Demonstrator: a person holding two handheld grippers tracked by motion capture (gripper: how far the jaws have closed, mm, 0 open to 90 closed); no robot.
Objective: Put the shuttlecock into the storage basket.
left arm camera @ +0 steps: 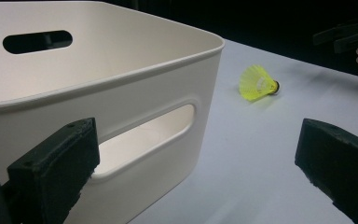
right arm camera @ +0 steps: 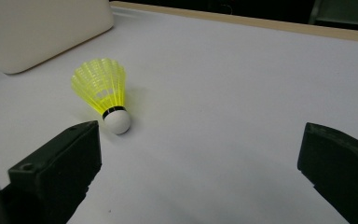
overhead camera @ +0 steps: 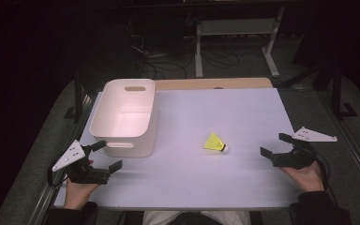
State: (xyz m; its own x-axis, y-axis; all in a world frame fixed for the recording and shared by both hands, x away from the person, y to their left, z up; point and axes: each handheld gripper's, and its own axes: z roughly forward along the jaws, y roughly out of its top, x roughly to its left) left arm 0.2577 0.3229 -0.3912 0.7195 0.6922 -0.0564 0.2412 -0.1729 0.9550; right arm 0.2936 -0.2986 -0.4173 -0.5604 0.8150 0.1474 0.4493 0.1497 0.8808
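A: What's nearest the person?

B: The two grippers, one at each near corner of the table (overhead camera: 243,187). The left gripper (overhead camera: 107,155) sits low at the near left, jaws spread wide with nothing between them. In the left gripper view one jaw is close in front of the bin's near wall, by its handle slot; whether it touches, I cannot tell.

A: And the other one?

B: The right gripper (overhead camera: 275,145) is at the near right, held in the person's right hand (overhead camera: 304,176). Its jaws are released too, standing well apart and empty, pointing across the table toward the shuttlecock.

A: Where is the shuttlecock?

B: The yellow shuttlecock (overhead camera: 215,142) lies on its side on the bare table, a bit right of the middle, between the bin and the right gripper but apart from both. In the right gripper view (right arm camera: 106,93) its white cork tip faces the gripper, just beyond the left-hand jaw, and its skirt fans away toward the bin.

A: And farther back?

B: The white bin (overhead camera: 144,123) stands upright on the left side, open top, nothing visible inside. Past the table's far wooden edge (overhead camera: 215,83), the floor is dark, with cables (overhead camera: 168,61) and a metal frame (overhead camera: 236,35).
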